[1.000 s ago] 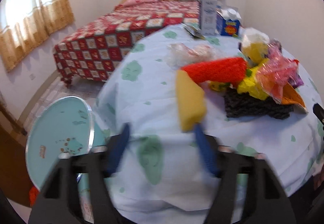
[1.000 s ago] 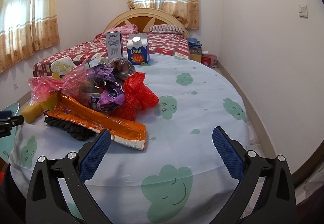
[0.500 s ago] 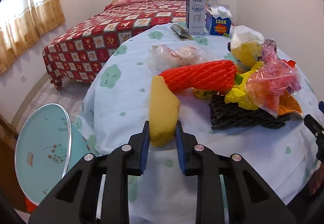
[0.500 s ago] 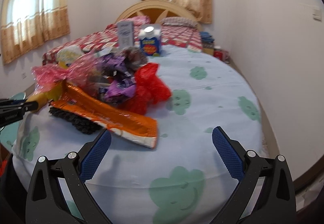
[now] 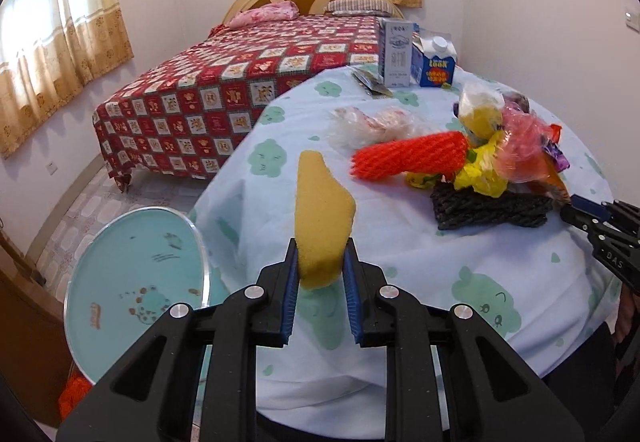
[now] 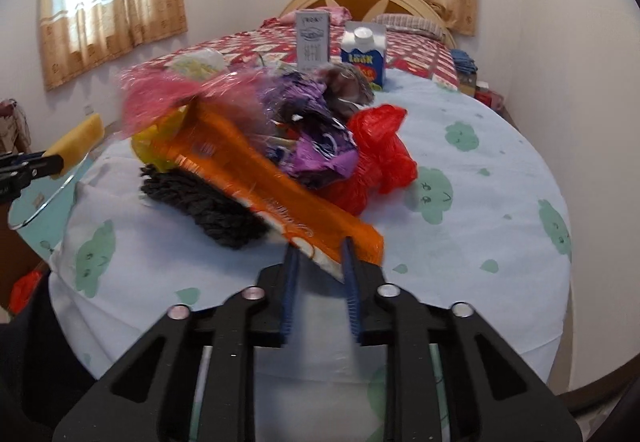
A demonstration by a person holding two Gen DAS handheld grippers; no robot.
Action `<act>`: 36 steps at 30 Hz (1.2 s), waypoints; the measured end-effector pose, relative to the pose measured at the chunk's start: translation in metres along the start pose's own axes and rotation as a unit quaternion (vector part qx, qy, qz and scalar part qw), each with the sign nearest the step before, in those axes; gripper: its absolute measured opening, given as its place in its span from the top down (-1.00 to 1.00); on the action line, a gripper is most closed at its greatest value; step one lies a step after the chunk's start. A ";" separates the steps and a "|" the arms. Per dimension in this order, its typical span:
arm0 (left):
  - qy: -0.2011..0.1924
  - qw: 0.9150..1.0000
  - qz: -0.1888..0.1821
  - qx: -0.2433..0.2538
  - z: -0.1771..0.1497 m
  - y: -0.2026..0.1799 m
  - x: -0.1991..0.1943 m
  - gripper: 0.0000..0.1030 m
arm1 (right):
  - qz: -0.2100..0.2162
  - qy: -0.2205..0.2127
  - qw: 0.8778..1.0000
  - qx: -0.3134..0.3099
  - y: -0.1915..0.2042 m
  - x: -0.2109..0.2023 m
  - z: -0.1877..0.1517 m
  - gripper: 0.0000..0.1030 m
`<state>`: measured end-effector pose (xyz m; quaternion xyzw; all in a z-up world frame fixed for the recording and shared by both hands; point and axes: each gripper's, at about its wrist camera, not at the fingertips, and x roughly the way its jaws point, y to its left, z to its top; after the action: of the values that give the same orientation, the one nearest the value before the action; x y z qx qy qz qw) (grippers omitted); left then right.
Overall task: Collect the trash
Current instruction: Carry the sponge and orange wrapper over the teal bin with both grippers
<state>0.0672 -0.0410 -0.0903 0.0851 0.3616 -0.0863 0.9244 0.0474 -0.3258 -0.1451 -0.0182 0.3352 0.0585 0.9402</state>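
Observation:
In the left wrist view my left gripper (image 5: 320, 254) holds a yellow sponge (image 5: 322, 210) upright above the table's near edge; its jaws are still closing and the pads press on the sponge's lower end. In the right wrist view the jaws of my right gripper (image 6: 320, 254) are closing on the near end of a long orange wrapper (image 6: 256, 170), which sits between the pads. The wrapper runs back into a trash pile: black netting (image 6: 208, 206), a red bag (image 6: 380, 158), purple wrappers (image 6: 316, 138), and a pink bag (image 6: 160, 98). An orange foam net (image 5: 408, 156) lies beside the pile.
A round table with a pale blue cloth (image 6: 480, 202) carries the pile. Two cartons (image 5: 396, 54) (image 5: 434, 60) stand at its far side. A teal bin lid (image 5: 136, 290) stands open at the table's left. Behind is a bed with a red checked cover (image 5: 240, 90).
The left jaws closed on the yellow sponge and raised it off the cloth. The right gripper moved in to the pile, and its wide-open jaws closed on the orange wrapper's end.

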 end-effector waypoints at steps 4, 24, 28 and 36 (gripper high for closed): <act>-0.017 1.000 0.002 -0.006 0.007 0.008 -0.016 0.59 | 0.006 -0.012 1.000 -0.001 0.003 -0.019 0.005 0.93; -0.055 0.997 0.060 -0.007 -0.009 0.068 -0.061 0.59 | 0.058 -0.038 0.997 -0.019 0.057 -0.045 0.066 0.94; -0.059 0.994 0.087 -0.015 -0.013 0.086 -0.063 0.59 | 0.061 -0.041 0.997 -0.030 0.075 -0.041 0.081 0.94; -0.056 0.988 0.139 -0.032 -0.018 0.116 -0.064 0.59 | 0.079 -0.043 0.994 -0.066 0.123 -0.022 0.107 0.94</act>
<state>0.0345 0.0817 -0.0484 0.0998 0.2964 0.0498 0.9485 0.0826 -0.1980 -0.0478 -0.0511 0.2907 0.1552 0.9428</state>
